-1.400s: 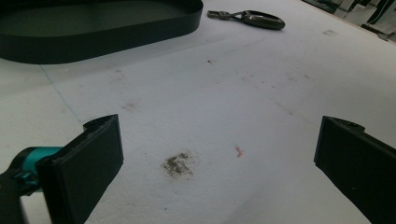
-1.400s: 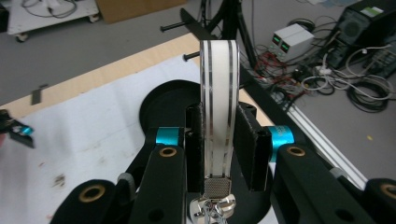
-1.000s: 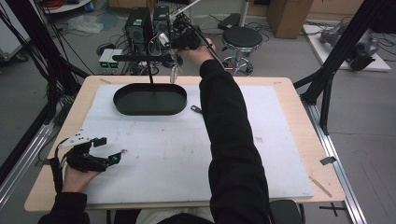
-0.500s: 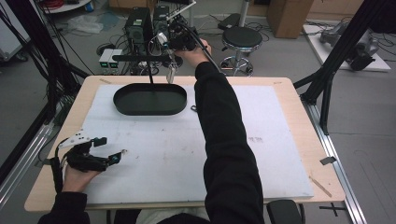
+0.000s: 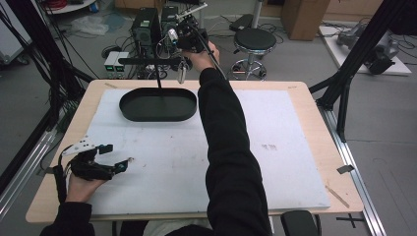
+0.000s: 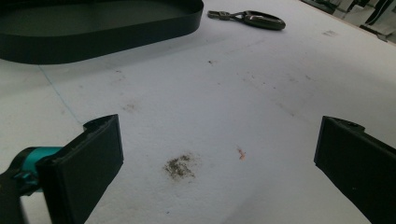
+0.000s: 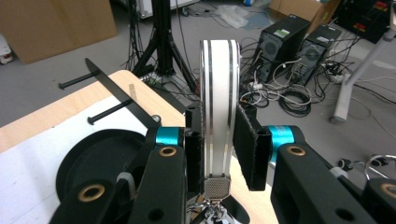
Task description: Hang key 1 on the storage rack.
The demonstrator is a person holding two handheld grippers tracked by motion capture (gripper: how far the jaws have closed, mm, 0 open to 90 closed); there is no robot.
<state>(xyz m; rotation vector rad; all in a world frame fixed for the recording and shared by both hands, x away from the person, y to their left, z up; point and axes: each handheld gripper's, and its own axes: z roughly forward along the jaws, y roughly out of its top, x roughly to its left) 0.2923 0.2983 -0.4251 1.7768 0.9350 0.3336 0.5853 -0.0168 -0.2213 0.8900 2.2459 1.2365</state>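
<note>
The left gripper (image 5: 117, 158) rests low on the white mat (image 5: 172, 162) at the table's near left corner, jaws spread wide with nothing between them. Farther off, the black oval tray (image 5: 157, 104) sits on the mat's far left area. A key ring clip (image 6: 261, 19) lies on the mat just beside the tray. Beyond the far edge, the right gripper (image 7: 219, 135) is clamped on a white strap (image 7: 219, 93), held aloft near a black stand (image 5: 147, 61).
</note>
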